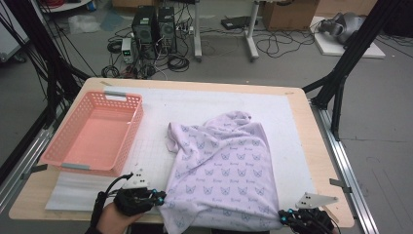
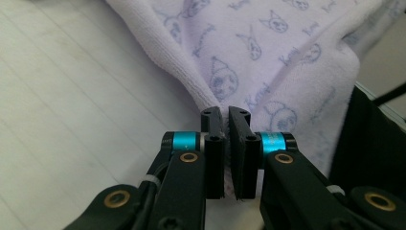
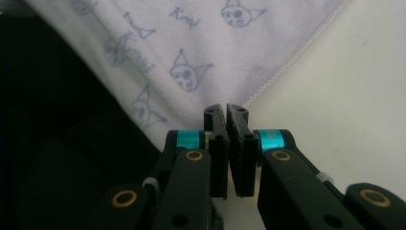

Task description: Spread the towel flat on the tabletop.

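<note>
A pale lilac towel (image 1: 224, 165) printed with small cat faces lies rumpled on the white mat, its near edge hanging over the table's front. My left gripper (image 1: 160, 196) pinches the towel's near left corner; in the left gripper view the jaws (image 2: 225, 115) stand shut on a fold of the towel (image 2: 268, 57). My right gripper (image 1: 282, 216) holds the near right corner; its jaws (image 3: 225, 111) are shut on the hemmed corner of the towel (image 3: 191, 57). A hand shows behind the left gripper.
A pink plastic basket (image 1: 122, 141) stands at the left on the white mat (image 1: 195, 105). The wooden table edge (image 1: 316, 146) runs along the right. Black frame legs, computers and cables are on the floor beyond the table.
</note>
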Demonstrator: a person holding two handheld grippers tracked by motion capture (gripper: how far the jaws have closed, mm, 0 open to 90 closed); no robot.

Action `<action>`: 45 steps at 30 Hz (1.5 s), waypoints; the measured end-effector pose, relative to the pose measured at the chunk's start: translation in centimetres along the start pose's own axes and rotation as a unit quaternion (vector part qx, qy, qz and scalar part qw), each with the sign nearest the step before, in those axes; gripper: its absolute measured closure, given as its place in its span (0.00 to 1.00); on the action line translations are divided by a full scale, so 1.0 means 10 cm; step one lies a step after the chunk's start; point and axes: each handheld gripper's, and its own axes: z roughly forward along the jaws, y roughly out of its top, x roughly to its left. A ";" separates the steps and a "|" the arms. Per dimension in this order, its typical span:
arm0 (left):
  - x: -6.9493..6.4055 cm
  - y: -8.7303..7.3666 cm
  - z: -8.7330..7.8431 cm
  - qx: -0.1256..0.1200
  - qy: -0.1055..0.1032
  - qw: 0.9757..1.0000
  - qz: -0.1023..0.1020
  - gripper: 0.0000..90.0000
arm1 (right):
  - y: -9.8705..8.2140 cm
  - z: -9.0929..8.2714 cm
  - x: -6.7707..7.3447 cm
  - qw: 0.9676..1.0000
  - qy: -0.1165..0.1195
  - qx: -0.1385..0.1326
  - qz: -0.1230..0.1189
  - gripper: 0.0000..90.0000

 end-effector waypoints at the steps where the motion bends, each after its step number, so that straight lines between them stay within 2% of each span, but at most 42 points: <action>1: -0.03 -0.03 -0.02 0.000 -0.001 1.000 0.004 0.94 | -0.02 -0.02 0.02 1.000 0.005 0.004 -0.002 0.97; 3: -0.07 -0.06 -0.04 -0.014 0.001 1.000 0.010 0.89 | -0.04 -0.04 0.05 1.000 0.007 -0.001 0.001 0.94; 5: -0.05 -0.03 -0.04 -0.040 0.018 0.999 0.007 0.65 | 0.00 -0.05 0.05 1.000 -0.013 -0.022 0.005 0.76; 6: -0.02 0.00 -0.04 -0.054 0.027 0.998 -0.002 0.56 | 0.03 -0.04 0.03 0.999 -0.022 -0.037 0.015 0.70; 9: 0.09 0.11 -0.02 -0.087 0.043 0.995 -0.024 0.50 | 0.17 0.01 -0.03 0.996 -0.047 -0.076 0.026 0.64; 12: 0.21 0.26 0.10 -0.098 0.060 0.993 -0.037 0.50 | 0.36 0.14 -0.10 0.993 -0.068 -0.092 0.025 0.61; 15: 0.34 0.39 0.28 -0.101 0.079 0.990 -0.051 0.51 | 0.54 0.30 -0.18 0.992 -0.083 -0.094 0.031 0.61; 16: 0.38 0.42 0.34 -0.097 0.083 0.990 -0.058 0.51 | 0.59 0.36 -0.22 0.991 -0.090 -0.096 0.033 0.61; 20: 0.50 0.51 0.55 -0.075 0.096 0.990 -0.067 0.54 | 0.73 0.57 -0.39 0.987 -0.116 -0.093 0.062 0.60; 23: 0.53 0.52 0.67 -0.061 0.101 0.991 -0.060 0.62 | 0.78 0.69 -0.49 0.986 -0.125 -0.085 0.068 0.61; 24: 0.52 0.52 0.70 -0.057 0.101 0.992 -0.056 0.62 | 0.79 0.72 -0.50 0.986 -0.126 -0.079 0.071 0.65; 25: 0.51 0.51 0.73 -0.057 0.107 0.992 -0.042 0.63 | 0.80 0.75 -0.50 0.987 -0.123 -0.075 0.071 0.69; 26: 0.49 0.50 0.73 -0.056 0.114 0.992 -0.028 0.65 | 0.80 0.74 -0.50 0.987 -0.126 -0.077 0.069 0.80; 27: 0.48 0.49 0.73 -0.055 0.119 0.991 -0.018 0.67 | 0.79 0.74 -0.51 0.989 -0.109 -0.077 0.069 0.92; 28: 0.48 0.48 0.73 -0.059 0.122 0.991 -0.010 0.74 | 0.78 0.74 -0.51 0.989 -0.101 -0.078 0.071 0.95; 29: 0.49 0.46 0.71 -0.059 0.103 0.993 -0.011 0.85 | 0.78 0.73 -0.51 0.990 -0.100 -0.077 0.068 0.97; 30: 0.48 0.46 0.70 -0.058 0.101 0.993 -0.010 0.95 | 0.77 0.72 -0.51 0.990 -0.098 -0.075 0.068 0.97; 32: 0.47 0.44 0.68 -0.054 0.093 0.994 -0.006 0.96 | 0.76 0.71 -0.51 0.991 -0.091 -0.074 0.068 0.98; 35: 0.48 0.40 0.61 -0.047 0.073 0.996 -0.018 0.96 | 0.72 0.67 -0.49 0.992 -0.082 -0.068 0.069 0.98; 45: 0.38 0.19 0.28 -0.025 0.042 0.999 -0.015 0.96 | 0.49 0.45 -0.34 0.996 -0.065 -0.047 0.047 0.98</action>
